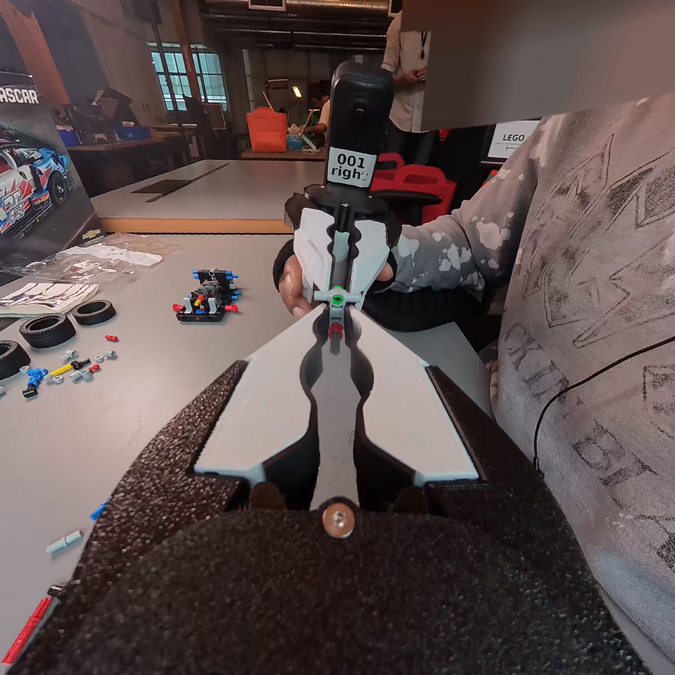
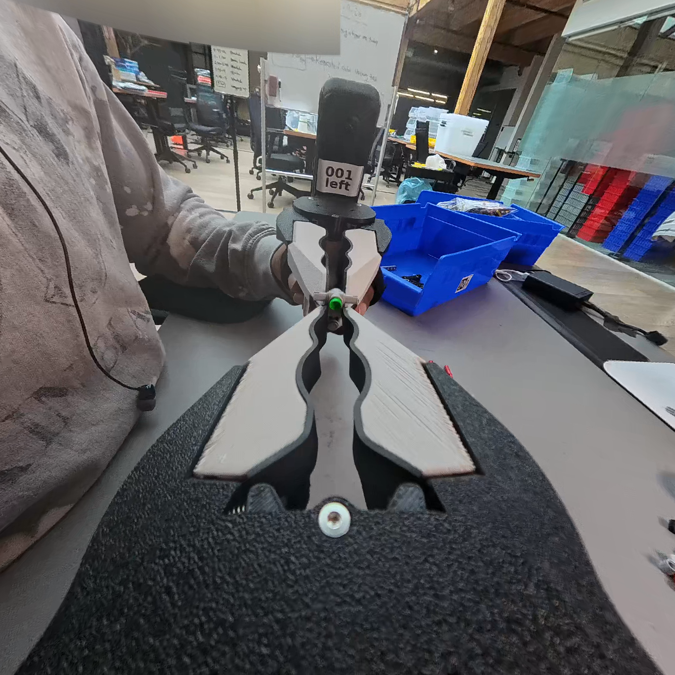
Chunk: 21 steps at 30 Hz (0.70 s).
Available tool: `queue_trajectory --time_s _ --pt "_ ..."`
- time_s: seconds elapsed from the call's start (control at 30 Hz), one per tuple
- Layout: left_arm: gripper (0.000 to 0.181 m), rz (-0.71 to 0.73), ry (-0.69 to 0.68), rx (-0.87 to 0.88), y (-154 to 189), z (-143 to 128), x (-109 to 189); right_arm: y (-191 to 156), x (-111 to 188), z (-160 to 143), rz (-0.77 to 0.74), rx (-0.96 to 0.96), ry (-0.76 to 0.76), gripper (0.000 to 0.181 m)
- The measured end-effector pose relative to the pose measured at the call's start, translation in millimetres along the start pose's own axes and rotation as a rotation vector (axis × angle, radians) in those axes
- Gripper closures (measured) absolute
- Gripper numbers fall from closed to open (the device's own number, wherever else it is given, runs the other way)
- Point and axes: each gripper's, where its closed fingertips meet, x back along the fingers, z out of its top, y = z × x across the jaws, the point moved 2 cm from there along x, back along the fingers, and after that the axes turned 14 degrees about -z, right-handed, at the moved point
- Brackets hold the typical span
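Right in front of our lens, our left gripper has its white fingers pinched together at the tips on a small grey brick assembly, a cross-shaped piece with a green pin through its middle and a red pin at the near end. We are holding it up in the air above the grey table, just by the edge nearest the person.

Facing us, our right gripper meets the same assembly from the other side, tip to tip with the left, its fingers also closed on the piece. A gloved hand wraps the handle behind it, and a grey patterned sleeve runs off to the right.

Moving outward on the left side of the table, we see a partly built black frame with blue and red pins, well apart from the grippers. Farther left lie black tyres, a scatter of small loose pieces, a sticker sheet and crumpled clear bags. A printed box showing a race car stands at the far left.

On the other side, two blue bins sit on the table beyond the left gripper, with a black power brick and its cable to their right.
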Motion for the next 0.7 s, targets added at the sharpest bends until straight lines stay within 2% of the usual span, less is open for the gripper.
queue_trajectory --time_s 0.2,0.7 --pt "0.174 -0.002 -0.039 -0.013 1.8 -4.4 -2.4 -1.6 1.6 4.3 0.036 -0.066 0.017 0.174" --pt "0.174 -0.009 -0.001 -0.022 5.1 2.2 -2.4 -2.5 2.4 7.8 0.032 -0.045 0.026 0.175"
